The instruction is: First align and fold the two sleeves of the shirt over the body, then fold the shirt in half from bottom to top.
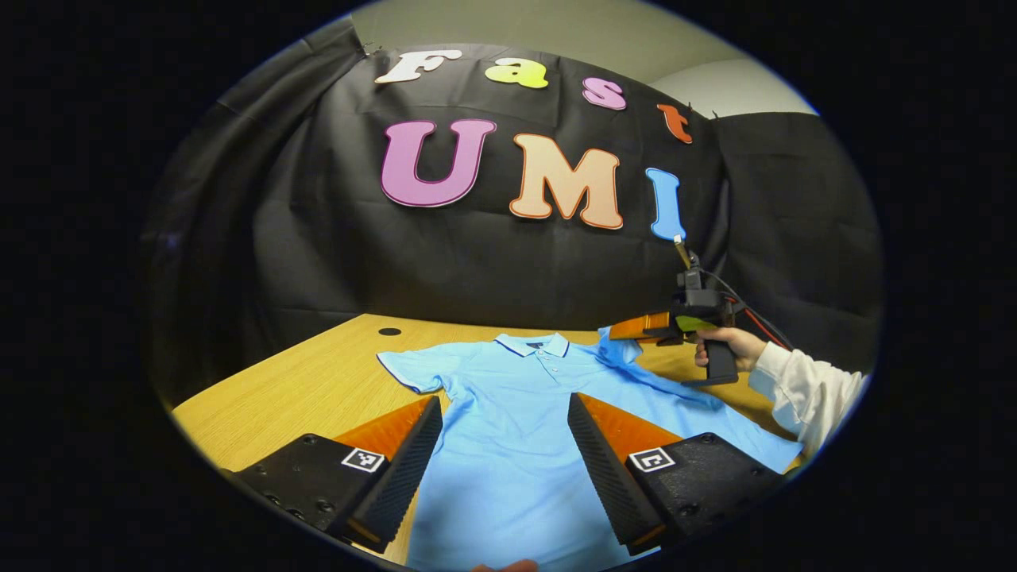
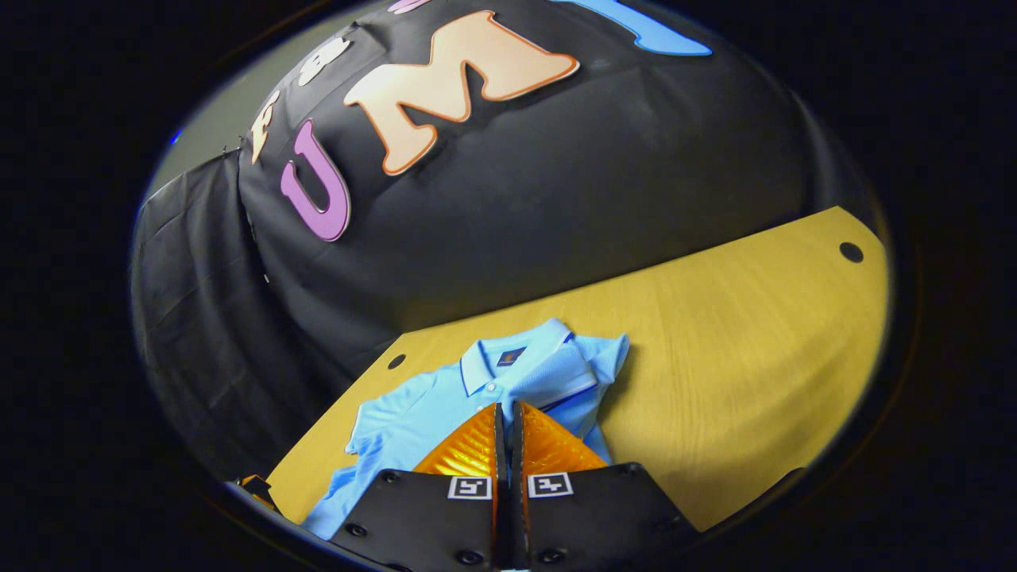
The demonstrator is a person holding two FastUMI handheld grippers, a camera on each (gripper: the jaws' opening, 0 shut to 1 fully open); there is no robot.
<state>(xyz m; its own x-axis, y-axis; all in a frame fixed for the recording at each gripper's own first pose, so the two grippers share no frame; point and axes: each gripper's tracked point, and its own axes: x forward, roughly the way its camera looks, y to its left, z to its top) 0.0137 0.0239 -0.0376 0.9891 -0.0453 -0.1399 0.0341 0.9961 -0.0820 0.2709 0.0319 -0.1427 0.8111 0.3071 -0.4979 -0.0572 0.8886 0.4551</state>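
While the light blue polo shirt (image 1: 508, 413) lies face up near the middle of the wooden counter (image 1: 318, 381), collar toward the far edge by the black cloth wall (image 1: 318, 238), one sleeve lies flat on the wood and the other is lifted off it. The right hand-held gripper (image 1: 628, 327), held by a hand (image 1: 727, 345) in a white sleeve (image 1: 802, 389), has its fingers closed together on that raised sleeve. The left hand-held gripper (image 1: 504, 429) hangs over the shirt's body with its fingers spread wide, holding nothing. Small dark round holes (image 2: 851, 252) sit near the counter's far corners.
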